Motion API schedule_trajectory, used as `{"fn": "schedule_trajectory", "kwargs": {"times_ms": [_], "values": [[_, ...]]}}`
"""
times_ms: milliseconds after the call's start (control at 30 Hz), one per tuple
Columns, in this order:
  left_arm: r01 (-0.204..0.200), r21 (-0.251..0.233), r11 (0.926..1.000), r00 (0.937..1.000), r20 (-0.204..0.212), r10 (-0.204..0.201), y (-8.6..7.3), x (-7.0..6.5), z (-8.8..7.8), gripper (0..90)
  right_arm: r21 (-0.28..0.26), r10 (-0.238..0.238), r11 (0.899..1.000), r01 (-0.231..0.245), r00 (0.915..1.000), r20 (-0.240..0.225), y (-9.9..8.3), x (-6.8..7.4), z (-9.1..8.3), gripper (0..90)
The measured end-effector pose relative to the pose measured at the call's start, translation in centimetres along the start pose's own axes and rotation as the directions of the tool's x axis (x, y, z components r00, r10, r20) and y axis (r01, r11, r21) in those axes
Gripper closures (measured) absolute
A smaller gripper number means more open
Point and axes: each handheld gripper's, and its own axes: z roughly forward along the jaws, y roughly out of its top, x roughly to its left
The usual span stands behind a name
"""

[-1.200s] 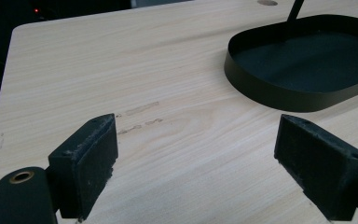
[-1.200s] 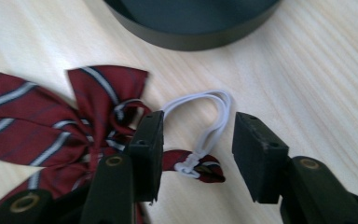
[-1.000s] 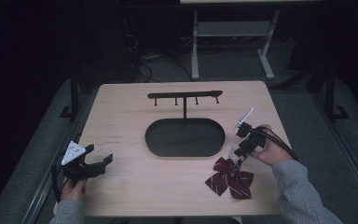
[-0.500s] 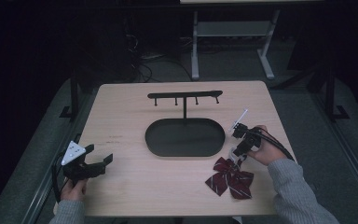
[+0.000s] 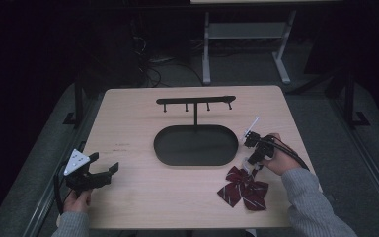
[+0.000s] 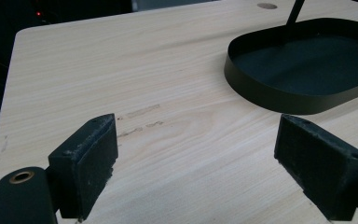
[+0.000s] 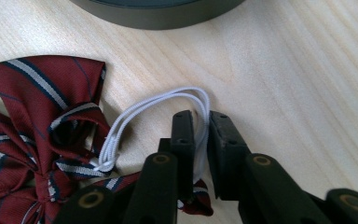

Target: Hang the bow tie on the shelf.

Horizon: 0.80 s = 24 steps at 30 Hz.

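Bow tie (image 7: pixel 37 135) elastic loop (image 7: pixel 168 100) in R gripper (image 7: pixel 201 122)

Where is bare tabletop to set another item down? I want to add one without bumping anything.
Free: the left stretch between the black oval tray and the left gripper, and the near edge left of the striped bow tie. Crowded: the right side, where the right gripper pinches the bow's white elastic loop.

L tool (image 5: pixel 103 170) low w/ jaws wide apart; R tool (image 7: pixel 201 128) angled down, jaws nearly closed.
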Motion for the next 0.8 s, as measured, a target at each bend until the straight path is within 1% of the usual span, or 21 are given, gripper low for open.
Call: {"fn": "schedule_trajectory", "kwargs": {"times_ms": [33,67,100,133,233,267,367,400,433,567,800], "values": [[0.002,0.000,1.0000,1.0000,-0.001,-0.002,0.0,0.0,0.0,12.9,0.001,-0.001,1.000,0.001,1.0000,0.000,0.0,0.0,0.0,82.6],[0.002,-0.001,1.0000,1.0000,-0.001,-0.002,0.0,0.0,0.0,12.8,0.003,-0.006,1.000,0.006,0.9999,0.011,0.0,0.0,0.0,84.2],[0.002,-0.001,1.0000,1.0000,-0.001,-0.002,0.0,0.0,0.0,12.9,0.003,-0.006,1.000,0.006,0.9999,0.011,0.0,0.0,0.0,84.2],[0.003,-0.001,1.0000,1.0000,0.000,-0.003,0.0,0.0,0.0,12.8,0.003,-0.010,1.000,0.010,0.9998,0.018,0.0,0.1,0.0,86.4],[0.004,-0.001,1.0000,1.0000,-0.002,-0.004,0.0,0.0,0.0,12.8,0.003,-0.016,1.000,0.016,0.9996,0.023,0.0,0.3,-0.1,87.2],[0.004,0.000,1.0000,1.0000,-0.002,-0.004,0.0,0.0,0.0,12.9,0.001,-0.020,1.000,0.020,0.9997,0.014,-0.1,0.4,-0.3,87.5],[0.000,0.000,1.0000,1.0000,0.000,0.000,0.0,-0.1,0.0,12.9,-0.010,-0.028,1.000,0.028,0.9994,0.019,-0.2,0.4,-0.5,87.6],[-0.001,-0.001,1.0000,1.0000,0.001,0.001,0.0,-0.1,0.0,12.8,-0.013,-0.027,1.000,0.027,0.9996,0.009,-0.2,0.5,-0.7,87.7],[-0.001,0.001,1.0000,1.0000,0.002,0.001,0.0,-0.1,0.0,12.8,-0.018,-0.034,0.999,0.034,0.9993,0.015,-0.3,0.6,-0.9,87.7],[0.003,0.002,1.0000,1.0000,0.002,-0.003,0.0,-0.2,0.1,12.8,-0.034,-0.049,0.998,0.048,0.9988,-0.002,-0.5,1.0,-1.6,87.7],[0.000,0.001,1.0000,1.0000,0.002,0.000,0.0,-0.2,0.0,12.9,-0.054,-0.064,0.997,0.063,0.9978,-0.016,-0.8,1.4,-2.4,87.7]]}}
